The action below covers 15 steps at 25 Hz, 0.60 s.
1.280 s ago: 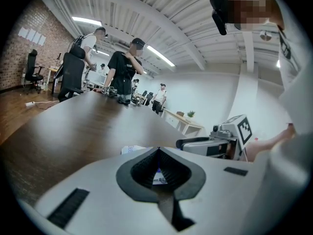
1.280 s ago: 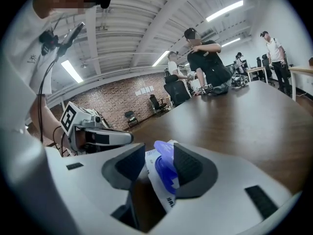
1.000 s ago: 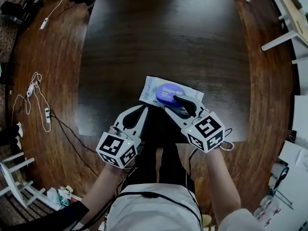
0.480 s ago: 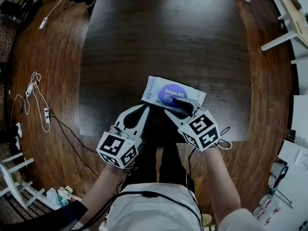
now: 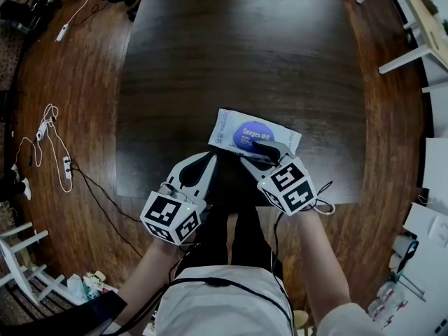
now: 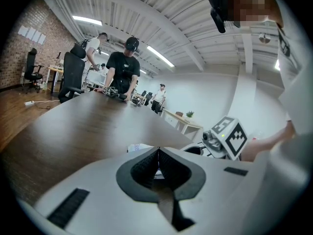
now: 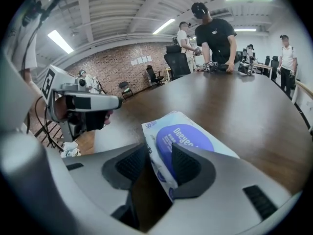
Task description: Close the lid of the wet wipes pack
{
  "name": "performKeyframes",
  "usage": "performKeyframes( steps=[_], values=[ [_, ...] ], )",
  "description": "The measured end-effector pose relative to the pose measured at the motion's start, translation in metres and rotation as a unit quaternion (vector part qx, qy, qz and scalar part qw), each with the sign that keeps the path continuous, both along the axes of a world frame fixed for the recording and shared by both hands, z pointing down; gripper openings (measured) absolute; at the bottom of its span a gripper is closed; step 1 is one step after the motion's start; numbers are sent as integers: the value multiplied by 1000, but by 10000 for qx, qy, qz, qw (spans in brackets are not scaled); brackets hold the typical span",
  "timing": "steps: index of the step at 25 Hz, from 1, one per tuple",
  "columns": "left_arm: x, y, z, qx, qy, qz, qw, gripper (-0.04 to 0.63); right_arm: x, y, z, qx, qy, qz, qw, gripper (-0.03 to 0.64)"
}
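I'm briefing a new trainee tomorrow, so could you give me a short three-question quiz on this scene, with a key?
1. True or false: the left claw has its jaws apart.
2. Where does the white wet wipes pack lie? A) flat on the dark wooden table, near its front edge; B) on the floor; C) lifted in the left claw.
3. Fill in: the pack's oval lid is ___ in colour. The right claw, jaws apart, straddles the pack's near edge.

Key: 1 false, its jaws are together with nothing between them. 2 A. 3 blue.
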<state>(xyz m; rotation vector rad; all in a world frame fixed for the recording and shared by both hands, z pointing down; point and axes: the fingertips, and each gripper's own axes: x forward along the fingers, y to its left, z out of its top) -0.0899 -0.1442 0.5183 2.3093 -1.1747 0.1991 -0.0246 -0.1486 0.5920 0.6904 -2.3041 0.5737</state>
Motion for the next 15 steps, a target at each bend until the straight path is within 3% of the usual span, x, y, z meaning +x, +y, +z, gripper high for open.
performKeyframes(
  steps=[7, 15],
  values=[
    [-4, 3, -5, 53, 14, 52, 10000, 2, 1, -1, -6, 162, -174, 143, 9996, 167],
    [-7, 5, -52, 438, 41, 198, 9988, 2, 16, 2, -82, 727, -885, 826, 9900, 167]
  ],
)
